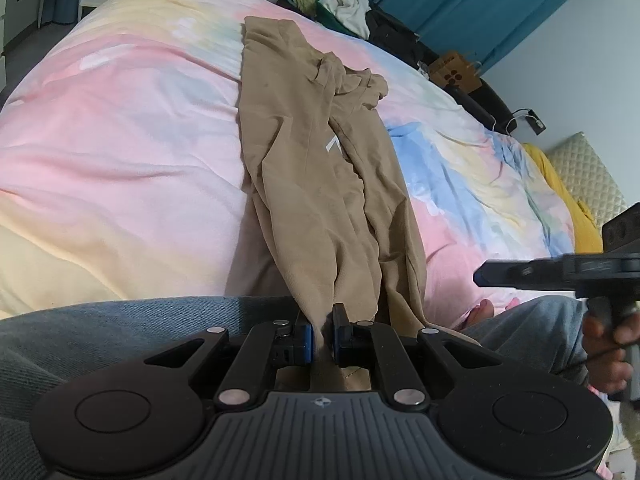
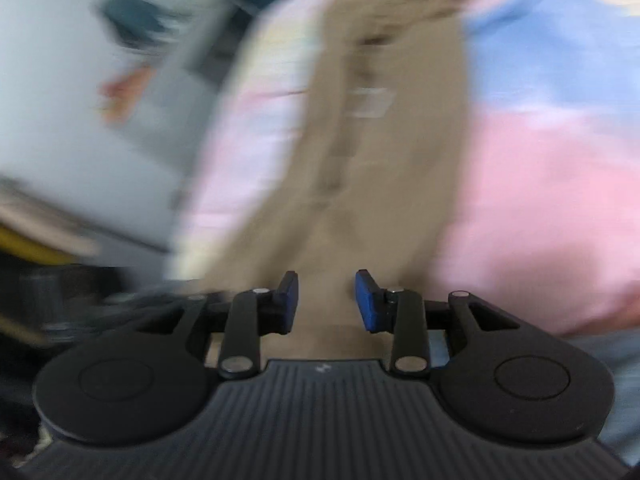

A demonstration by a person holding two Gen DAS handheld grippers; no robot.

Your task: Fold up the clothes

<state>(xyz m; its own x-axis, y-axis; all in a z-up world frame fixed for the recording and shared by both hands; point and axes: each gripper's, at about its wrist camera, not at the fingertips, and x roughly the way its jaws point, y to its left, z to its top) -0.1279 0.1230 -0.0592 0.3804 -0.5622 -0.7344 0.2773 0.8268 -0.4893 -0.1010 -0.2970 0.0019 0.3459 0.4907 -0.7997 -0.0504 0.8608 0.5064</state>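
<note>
Two tongs in view, one per hand; left tongs [image 1: 322, 334] have their blue pads pressed together on the near end of the tan garment [image 1: 320, 168], a pinch of cloth bunched between them; right tongs [image 2: 327, 300] stand apart, blue pads clear of the cloth on both sides, tan fabric showing behind the gap, nothing gripped.

Tan garment lies lengthwise on the bed [image 1: 120, 140], running from the left tongs away toward the far edge; it looks like trousers folded along their length, two layers side by side with a crease between, though the exact folding cannot be told; far end rumpled, with a small heap of cloth to the right of it; a small pale mark shows near the middle. Bed cover is pastel, pink, yellow and blue patches.

Left wrist view: the right tongs enter from the right edge, side-on, held by a hand [image 1: 608, 354] on the grip, off to the right of the garment and above the bed; blue denim legs [image 1: 120, 320] of the person lie along the near edge of the bed, under the left tongs.

Right wrist view is heavily smeared; garment [image 2: 380, 140] and pink cover are recognisable, details to the left are not.

Far side of the bed: pile of clothes [image 1: 340, 4], teal curtain [image 1: 480, 8].
</note>
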